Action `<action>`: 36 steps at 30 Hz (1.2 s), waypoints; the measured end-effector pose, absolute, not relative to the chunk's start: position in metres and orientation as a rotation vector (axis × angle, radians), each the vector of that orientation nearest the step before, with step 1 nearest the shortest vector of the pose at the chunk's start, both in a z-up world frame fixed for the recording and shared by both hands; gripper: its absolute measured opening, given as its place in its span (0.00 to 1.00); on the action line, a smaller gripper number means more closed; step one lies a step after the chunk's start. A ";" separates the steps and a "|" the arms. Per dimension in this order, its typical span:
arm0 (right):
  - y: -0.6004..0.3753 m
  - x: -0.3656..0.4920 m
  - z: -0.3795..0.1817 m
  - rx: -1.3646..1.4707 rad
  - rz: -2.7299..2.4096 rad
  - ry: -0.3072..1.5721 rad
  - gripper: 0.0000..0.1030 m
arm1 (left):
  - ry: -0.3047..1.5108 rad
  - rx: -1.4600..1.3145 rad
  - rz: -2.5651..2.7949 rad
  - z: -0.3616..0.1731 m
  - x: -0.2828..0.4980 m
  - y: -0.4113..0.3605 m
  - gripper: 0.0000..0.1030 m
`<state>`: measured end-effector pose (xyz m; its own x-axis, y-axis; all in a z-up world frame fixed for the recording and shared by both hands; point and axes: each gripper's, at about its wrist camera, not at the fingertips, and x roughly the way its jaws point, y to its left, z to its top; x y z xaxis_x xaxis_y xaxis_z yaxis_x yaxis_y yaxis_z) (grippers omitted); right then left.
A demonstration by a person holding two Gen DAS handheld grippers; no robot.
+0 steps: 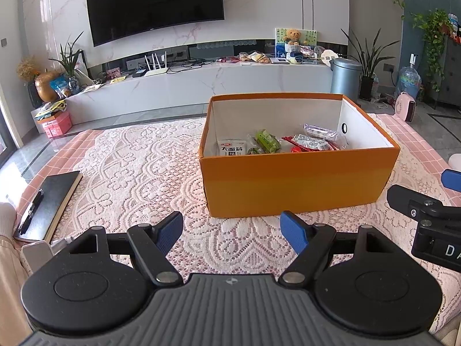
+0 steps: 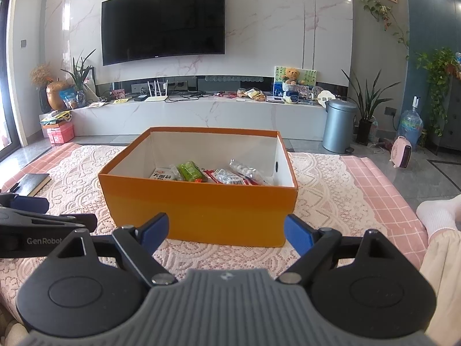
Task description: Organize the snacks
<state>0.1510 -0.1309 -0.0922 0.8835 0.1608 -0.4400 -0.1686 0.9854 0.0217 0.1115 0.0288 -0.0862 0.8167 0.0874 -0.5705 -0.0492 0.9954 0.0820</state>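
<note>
Far left on the lace-covered bench [image 1: 138, 173] there's a black notebook [image 1: 50, 201] with a pen [image 1: 30, 212] lying on it; next comes the left gripper [image 1: 232, 232], fingers spread wide with nothing between them, hanging just short of the orange box [image 1: 296, 184]; the box sits open in the middle, and the snacks are all inside it: a white packet [image 1: 232, 147], a green one [image 1: 268, 141], a red one [image 1: 309, 143] and a clear one [image 1: 324, 133]; the right gripper [image 2: 226, 232] is near the box too, fingers wide and empty.
</note>
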 end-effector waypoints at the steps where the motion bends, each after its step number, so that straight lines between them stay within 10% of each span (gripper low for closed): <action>1: -0.131 0.151 -0.092 -0.018 0.172 0.455 0.82 | 0.612 0.065 0.072 -0.086 0.111 0.029 0.87; 36: -0.129 0.151 -0.096 -0.040 0.174 0.460 0.83 | 0.617 0.068 0.067 -0.088 0.110 0.030 0.87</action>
